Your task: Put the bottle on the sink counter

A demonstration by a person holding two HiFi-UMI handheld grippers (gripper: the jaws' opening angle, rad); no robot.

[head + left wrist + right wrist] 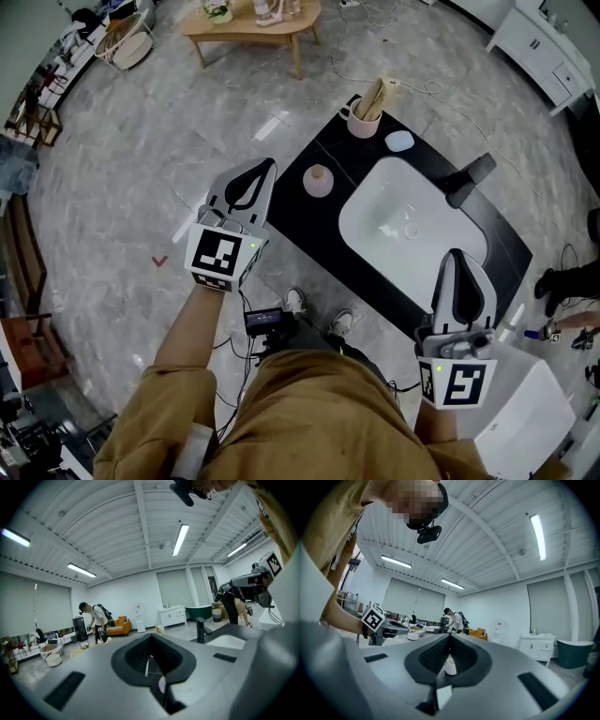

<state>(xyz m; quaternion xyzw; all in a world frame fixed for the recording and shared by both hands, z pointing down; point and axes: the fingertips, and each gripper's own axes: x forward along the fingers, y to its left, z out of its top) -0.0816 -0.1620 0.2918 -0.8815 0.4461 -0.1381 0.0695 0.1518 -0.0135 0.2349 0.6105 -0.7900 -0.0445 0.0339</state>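
We see left gripper (265, 171) and right gripper (457, 258) jaws closed, both empty. Bottle (318, 179) stands on black table (323, 222) beside sink (375, 214); grey marble floor (141, 150).

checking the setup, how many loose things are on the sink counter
3: a bottle left of the basin, a cup at the far corner, a pale oval beside the cup. The right gripper may hide more.
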